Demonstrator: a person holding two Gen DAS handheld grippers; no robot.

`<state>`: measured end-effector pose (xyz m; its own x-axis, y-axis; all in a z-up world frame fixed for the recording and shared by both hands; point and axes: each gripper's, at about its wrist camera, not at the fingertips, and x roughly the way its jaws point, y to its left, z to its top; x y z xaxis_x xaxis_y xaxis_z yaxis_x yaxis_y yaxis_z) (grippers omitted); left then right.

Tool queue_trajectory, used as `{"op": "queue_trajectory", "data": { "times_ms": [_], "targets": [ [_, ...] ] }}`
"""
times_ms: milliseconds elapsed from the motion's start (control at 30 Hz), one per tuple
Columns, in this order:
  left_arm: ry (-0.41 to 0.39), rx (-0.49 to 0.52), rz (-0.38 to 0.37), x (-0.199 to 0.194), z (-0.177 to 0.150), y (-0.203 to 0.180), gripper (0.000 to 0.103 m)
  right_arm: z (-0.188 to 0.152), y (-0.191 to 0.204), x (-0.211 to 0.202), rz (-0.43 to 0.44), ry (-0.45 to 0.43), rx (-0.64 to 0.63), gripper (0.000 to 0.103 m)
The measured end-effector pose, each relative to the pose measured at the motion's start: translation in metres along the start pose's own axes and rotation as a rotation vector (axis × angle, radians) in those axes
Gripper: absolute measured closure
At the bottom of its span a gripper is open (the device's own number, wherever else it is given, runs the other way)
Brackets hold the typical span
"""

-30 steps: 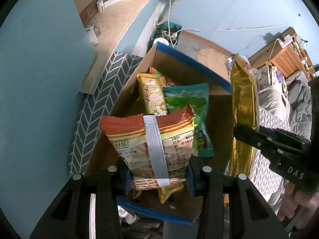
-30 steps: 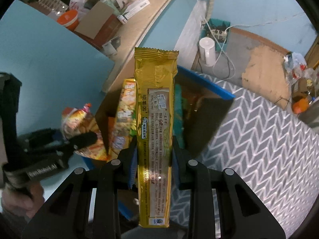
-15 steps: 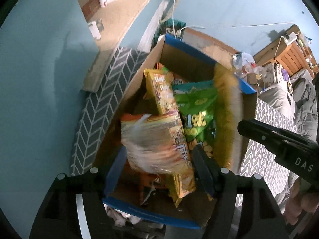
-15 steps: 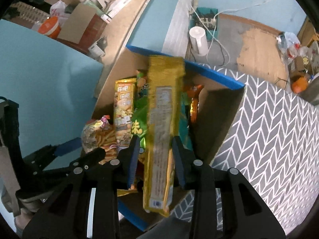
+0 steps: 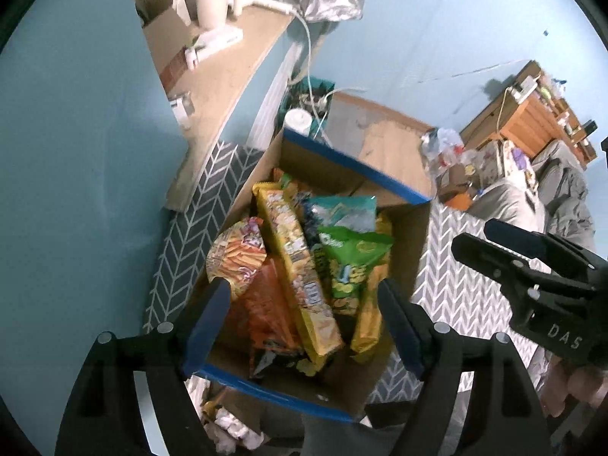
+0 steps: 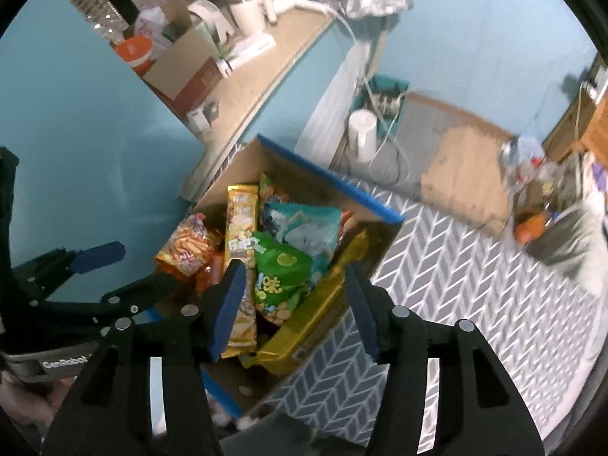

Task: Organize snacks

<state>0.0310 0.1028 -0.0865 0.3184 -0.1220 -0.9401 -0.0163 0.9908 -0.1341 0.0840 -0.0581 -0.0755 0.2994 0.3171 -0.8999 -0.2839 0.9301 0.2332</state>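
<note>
A cardboard box (image 5: pixel 410 235) with blue rim tape stands on the floor, also in the right wrist view (image 6: pixel 330 184). It holds several snack packs: an orange chip bag (image 5: pixel 235 254), a long yellow pack (image 5: pixel 296 277), a green bag (image 5: pixel 349 262) and the gold pack (image 6: pixel 315 315) leaning at the right wall. My left gripper (image 5: pixel 304 304) is open and empty above the box. My right gripper (image 6: pixel 292 292) is open and empty above it too, and shows at the right in the left wrist view (image 5: pixel 494 243).
A grey chevron rug (image 6: pixel 456 277) lies right of the box. A wooden counter (image 5: pixel 228 87) with clutter runs along the blue wall on the left. A white cylinder (image 6: pixel 363 133) and cables stand behind the box. Bedding (image 5: pixel 551 197) and a shelf are far right.
Both grippers opened. The orange chip bag dropped from the left gripper into the box, and the gold pack dropped from the right gripper into the box. Both grippers have risen.
</note>
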Motion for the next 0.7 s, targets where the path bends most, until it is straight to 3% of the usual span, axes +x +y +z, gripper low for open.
{"op": "queue_trajectory", "data": {
  "times_ms": [233,400,700],
  "targets": [
    [-0.078,0.013,0.010,-0.033,-0.001,-0.008,0.021,0.000,0.000,-0.037,-0.016,-0.069,-0.017,0.042],
    [-0.148,-0.008,-0.013,-0.056,-0.003,-0.008,0.014,-0.004,-0.001,-0.060,-0.035,-0.115,-0.019,0.041],
    [-0.192,0.014,-0.024,-0.071,-0.011,-0.018,0.014,-0.010,-0.002,-0.082,-0.061,-0.168,-0.010,0.038]
  ]
}}
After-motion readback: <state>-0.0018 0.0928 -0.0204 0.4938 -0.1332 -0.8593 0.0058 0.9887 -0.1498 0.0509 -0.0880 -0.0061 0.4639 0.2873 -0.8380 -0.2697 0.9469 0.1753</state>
